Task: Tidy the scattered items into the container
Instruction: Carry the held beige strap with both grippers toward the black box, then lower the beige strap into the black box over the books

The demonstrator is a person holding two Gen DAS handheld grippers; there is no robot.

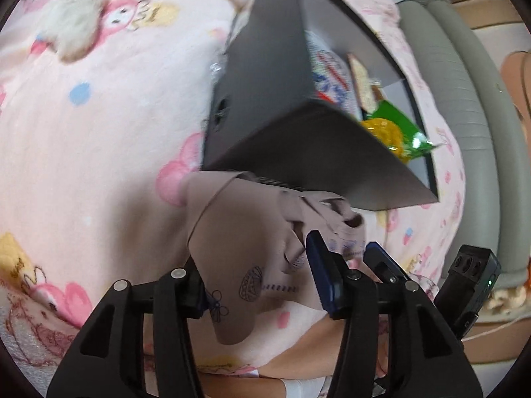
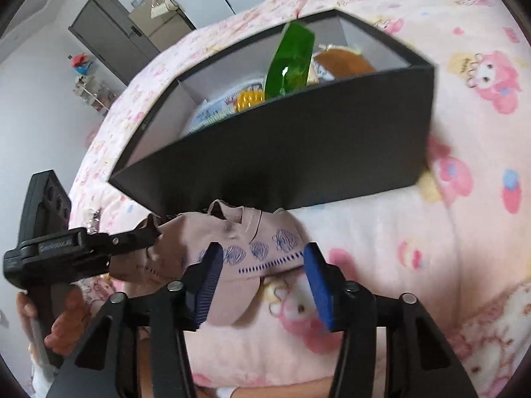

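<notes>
Item: mauve-beige knit garment (image 2: 232,252), small, soft, crumpled, printed with dark blue shell motifs and a dashed line. It lies on the pink cartoon-print fleece blanket (image 2: 431,232), just beside and apparently touching the near wall of the black box (image 2: 298,152); lower centre of both views.

Relation: the garment's long axis runs left to right in the right wrist view, parallel to the box wall. It lies directly ahead of both tongs, the box just beyond it.

Right gripper (image 2: 262,282): jaws partly apart, blue ribbed pads astride the garment's near edge, not visibly pressing it.

Left gripper (image 1: 262,285): jaws partly apart, the cloth draped between the fingers; no firm pinch is visible. Both are equally near.

Box: rigid card, matt black outside, pale grey inside, open-topped. Contents: glossy green snack packet (image 2: 288,59), blue-and-white printed pouch (image 2: 215,109), brown rounded item (image 2: 341,61).

Also: cream plush toy (image 1: 71,26), upper left of the left wrist view, still loose on the blanket.
</notes>
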